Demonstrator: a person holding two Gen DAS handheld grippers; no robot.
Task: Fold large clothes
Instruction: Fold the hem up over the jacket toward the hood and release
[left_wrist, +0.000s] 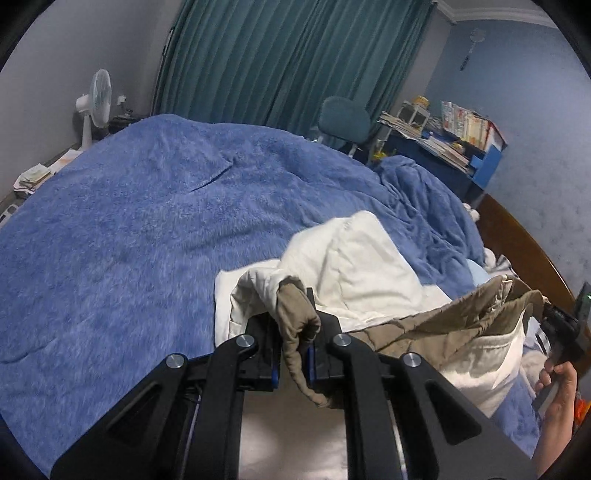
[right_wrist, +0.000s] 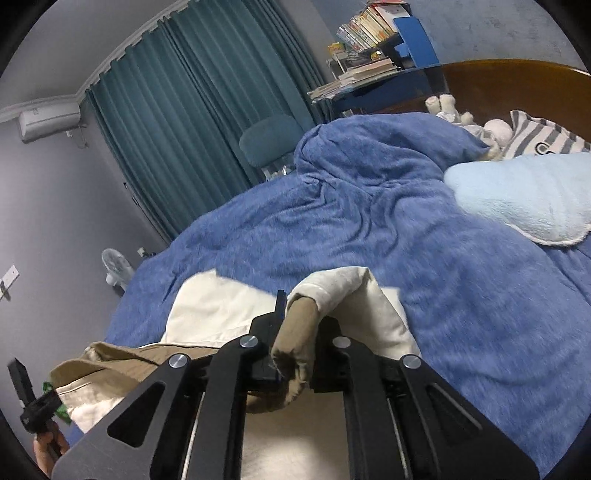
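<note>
Khaki-and-cream fabric is the garment (left_wrist: 369, 266) being folded, lifted partly above the blue blanket (left_wrist: 129, 221) with its far end resting there. The left gripper (left_wrist: 295, 343) is clenched on one khaki edge, the right gripper (right_wrist: 295, 343) on the other, likely to keep that edge spread and level for laying down a fold.

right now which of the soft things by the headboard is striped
The grey-and-white striped cushion, propped against the wooden headboard. The pale blue pillow in front of it is plain, and the small white plush toy beside it has no stripes.
</note>
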